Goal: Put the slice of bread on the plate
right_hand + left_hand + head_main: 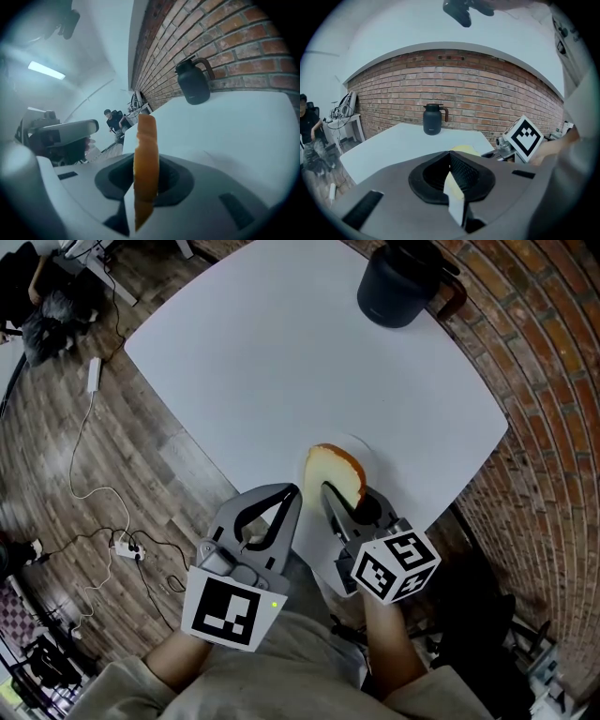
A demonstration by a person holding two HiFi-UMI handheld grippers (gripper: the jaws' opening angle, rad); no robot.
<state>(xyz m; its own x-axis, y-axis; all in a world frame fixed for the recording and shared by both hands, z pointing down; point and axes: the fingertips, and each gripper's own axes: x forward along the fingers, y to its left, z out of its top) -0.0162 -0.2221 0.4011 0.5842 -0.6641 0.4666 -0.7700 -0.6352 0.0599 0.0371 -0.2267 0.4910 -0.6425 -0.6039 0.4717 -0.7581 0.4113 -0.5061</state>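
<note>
White table [281,362] carries a black jug [398,282] at its far corner, close to the brick wall [553,381], and a white plate [367,454] at its near edge. Right gripper [336,491]: jaws closed on the slice of bread [336,472], pinching it by its flat faces. In the right gripper view the slice stands on edge between the pads, orange crust facing the camera and its top rising well clear of the jaws. Position of the slice: over the plate, at the plate's near side, pale crumb face turned towards the left gripper [293,490]. Contact between the slice's lower edge and the plate cannot be confirmed from any view. Left gripper: jaws pressed together with nothing between them; it sits just beside the right gripper, above the table edge, and touches neither the bread nor the plate. Each gripper is held in one hand of the person, with the marker cube [396,565] of the right one facing upward. Wooden floor [141,427] to the left of the table carries loose white cables [94,493]. A second person [112,119] sits at the far end of the room, well apart from the table.
</note>
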